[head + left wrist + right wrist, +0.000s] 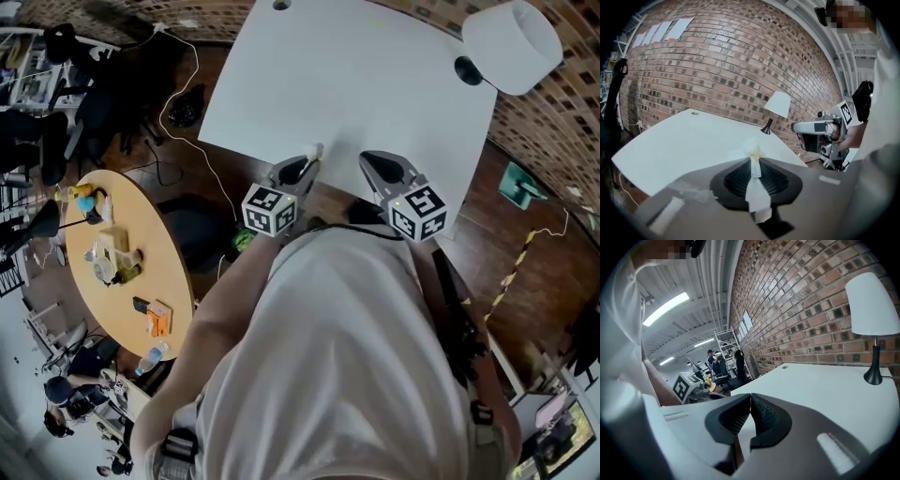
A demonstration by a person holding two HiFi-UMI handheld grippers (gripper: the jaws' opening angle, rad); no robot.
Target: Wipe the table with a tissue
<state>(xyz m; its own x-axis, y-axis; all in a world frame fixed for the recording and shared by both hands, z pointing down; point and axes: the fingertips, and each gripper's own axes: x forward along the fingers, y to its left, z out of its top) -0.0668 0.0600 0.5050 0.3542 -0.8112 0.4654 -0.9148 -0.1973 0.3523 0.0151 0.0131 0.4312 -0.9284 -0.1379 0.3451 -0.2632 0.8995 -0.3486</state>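
A thin white tissue (pixel 756 179) is pinched between the pads of my left gripper (pixel 754 161), and its crumpled tuft sticks out past the tips. In the head view the tissue (pixel 313 150) pokes over the near edge of the white table (pixel 347 84), with the left gripper (pixel 302 165) right at that edge. Beside it, my right gripper (pixel 375 161) also hovers at the near edge. Its jaws (pixel 750 398) meet at the tips with nothing between them. The table top (pixel 820 385) stretches ahead of both grippers.
A white-shaded lamp (pixel 511 42) on a black stem stands at the table's far right corner, against a brick wall (pixel 722 70). A round wooden table (pixel 173 281) with small items stands on the left, and cables lie on the floor (pixel 178 169). People stand far off (pixel 717 363).
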